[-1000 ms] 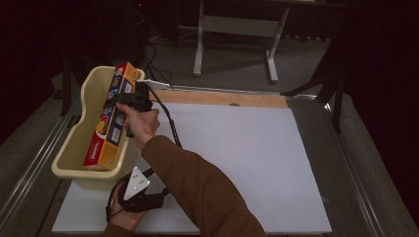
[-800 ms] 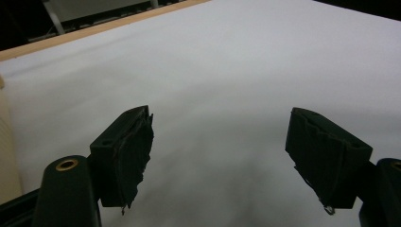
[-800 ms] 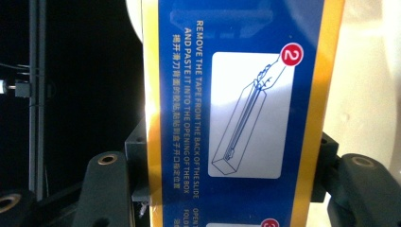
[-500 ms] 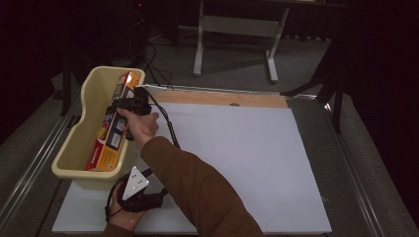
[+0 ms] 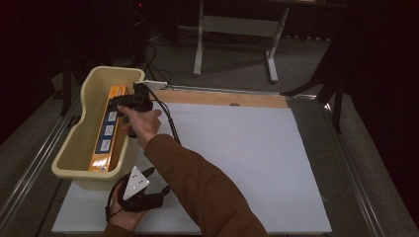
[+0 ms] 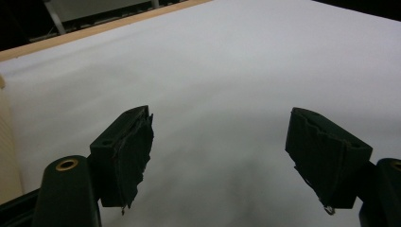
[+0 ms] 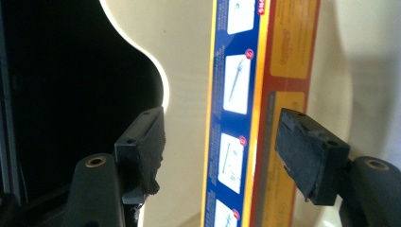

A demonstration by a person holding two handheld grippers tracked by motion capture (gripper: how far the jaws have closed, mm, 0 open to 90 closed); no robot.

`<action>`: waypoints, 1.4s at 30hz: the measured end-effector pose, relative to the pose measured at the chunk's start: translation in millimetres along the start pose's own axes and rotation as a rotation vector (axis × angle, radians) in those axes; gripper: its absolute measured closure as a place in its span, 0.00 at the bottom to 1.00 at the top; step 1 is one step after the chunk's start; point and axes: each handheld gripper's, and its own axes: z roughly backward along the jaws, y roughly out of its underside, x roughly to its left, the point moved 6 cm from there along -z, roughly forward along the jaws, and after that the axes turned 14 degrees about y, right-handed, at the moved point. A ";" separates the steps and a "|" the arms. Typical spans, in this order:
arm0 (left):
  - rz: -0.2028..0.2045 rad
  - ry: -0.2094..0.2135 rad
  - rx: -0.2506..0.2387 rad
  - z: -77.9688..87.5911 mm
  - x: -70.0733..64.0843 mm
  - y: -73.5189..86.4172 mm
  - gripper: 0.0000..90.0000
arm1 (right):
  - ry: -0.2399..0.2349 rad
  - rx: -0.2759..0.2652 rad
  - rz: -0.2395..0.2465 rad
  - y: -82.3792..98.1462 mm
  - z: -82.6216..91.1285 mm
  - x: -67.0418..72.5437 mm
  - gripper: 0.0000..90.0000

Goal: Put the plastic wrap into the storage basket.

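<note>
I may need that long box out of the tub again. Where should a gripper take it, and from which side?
Grip the long box across its narrow width near the middle, coming straight down from above. It lies lengthwise in the tub, whose walls block its sides; the open top gives access, probably best.

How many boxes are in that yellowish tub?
1. A long orange and blue box lies lengthwise in the cream tub at the table's left edge, with the right claw just above it. Something small could be hidden beneath it.
</note>
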 end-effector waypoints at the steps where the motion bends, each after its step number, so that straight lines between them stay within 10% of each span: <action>1: -0.001 0.000 0.000 0.0 -0.1 0.0 0.26 | 0.005 0.003 0.007 0.3 0.8 -1.2 0.38; 12: 0.001 -0.007 0.000 1.1 1.1 0.2 0.26 | 0.031 -0.024 0.231 7.8 17.5 -4.5 0.40; 22: -0.001 -0.014 0.003 0.0 1.7 0.0 0.26 | 0.134 -0.152 0.588 17.5 55.3 -26.3 0.40; 32: -0.002 -0.030 0.010 0.3 3.0 0.6 0.26 | 0.161 -0.341 0.808 48.7 110.8 -80.2 0.39; 42: 0.013 -0.053 0.005 1.6 9.8 -0.4 0.26 | 0.216 -0.508 0.839 89.8 162.2 -166.0 0.36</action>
